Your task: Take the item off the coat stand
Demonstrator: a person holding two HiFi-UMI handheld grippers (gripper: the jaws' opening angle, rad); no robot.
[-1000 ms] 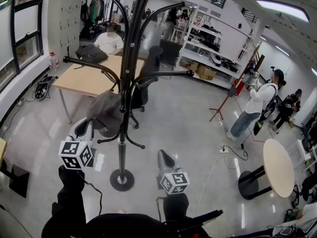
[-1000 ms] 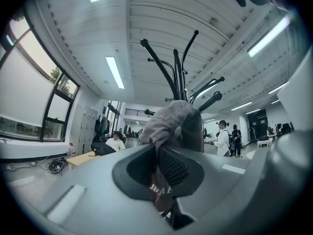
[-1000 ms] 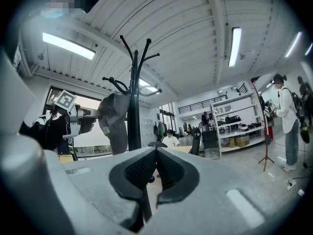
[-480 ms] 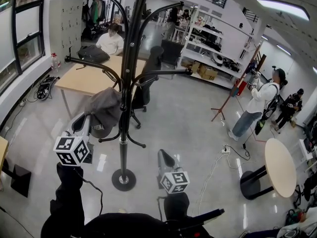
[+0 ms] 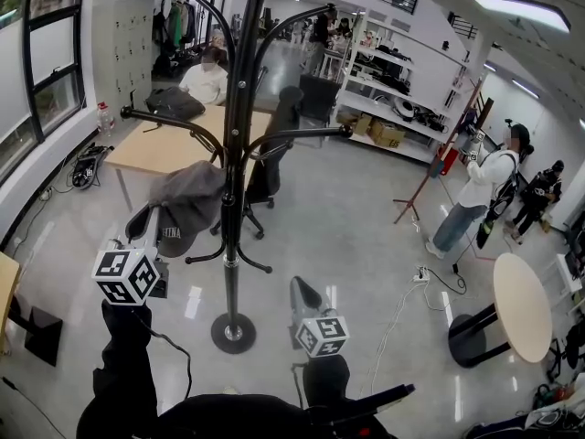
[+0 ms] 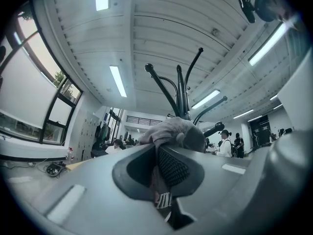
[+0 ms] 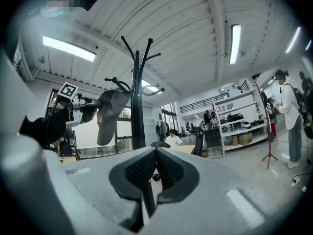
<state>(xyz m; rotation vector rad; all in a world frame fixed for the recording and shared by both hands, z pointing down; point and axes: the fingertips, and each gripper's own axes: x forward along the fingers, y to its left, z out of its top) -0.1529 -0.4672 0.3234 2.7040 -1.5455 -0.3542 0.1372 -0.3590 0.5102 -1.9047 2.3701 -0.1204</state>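
The left gripper (image 5: 151, 231) has risen with the grey cap's (image 5: 187, 199) brim between its jaws, and its marker cube (image 5: 125, 275) now sits a little further left in the head view. The cap has gone up with it along the coat stand (image 5: 236, 154). Its crown now hangs higher above the short lower hook (image 5: 203, 256) and closer under the long curved arm (image 5: 174, 123).

The head view looks from high up, steeply down over the floor (image 5: 366, 236). The coat stand (image 5: 239, 154) is close ahead, and the left claw (image 5: 154, 229) and right claw (image 5: 303, 286) are near the lower edge. The left claw view sits right against the cap (image 6: 171, 131), tilted up toward the ceiling (image 6: 161, 33). The right claw view looks level from farther back. All three share the stand and cap.
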